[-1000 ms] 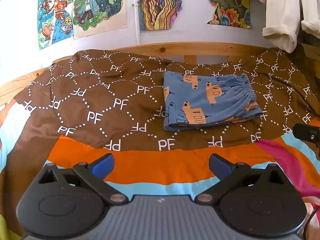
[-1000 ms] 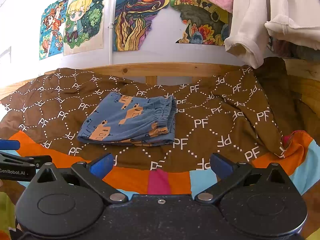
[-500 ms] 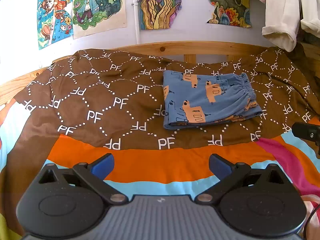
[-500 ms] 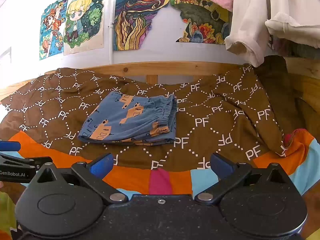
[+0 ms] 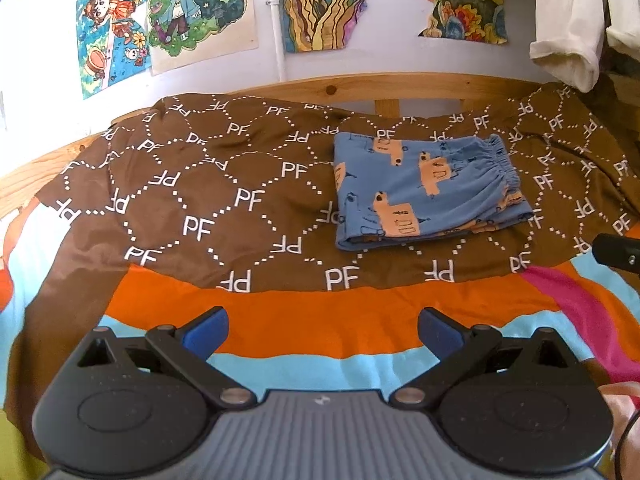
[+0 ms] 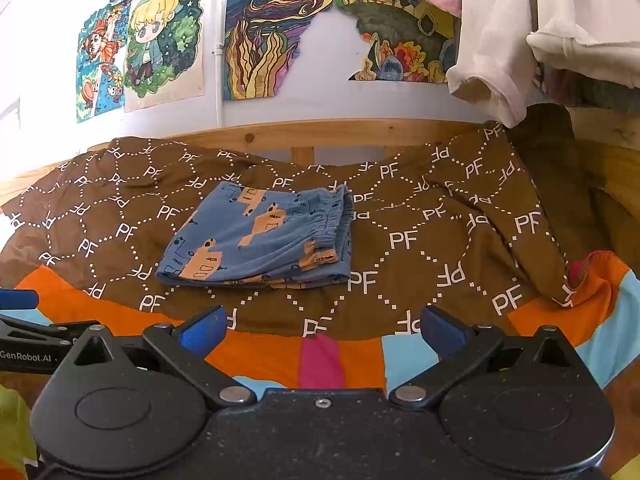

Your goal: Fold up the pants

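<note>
The blue pants point(image 5: 428, 188) with orange truck prints lie folded into a compact rectangle on the brown "PF" blanket point(image 5: 208, 200), waistband to the right. They also show in the right wrist view point(image 6: 264, 240). My left gripper point(image 5: 322, 330) is open and empty, held back over the orange stripe, well short of the pants. My right gripper point(image 6: 322, 328) is open and empty, also back from the pants. The left gripper's tip shows at the left edge of the right wrist view point(image 6: 24, 328).
A wooden bed rail point(image 5: 400, 88) runs behind the blanket. Posters point(image 6: 276, 28) hang on the wall. White and pink garments point(image 6: 500, 40) hang at the upper right. An orange, pink and light blue striped cover point(image 5: 320, 312) lies near the grippers.
Both grippers have drifted very slightly; the pants lie unmoved and both grippers stay open.
</note>
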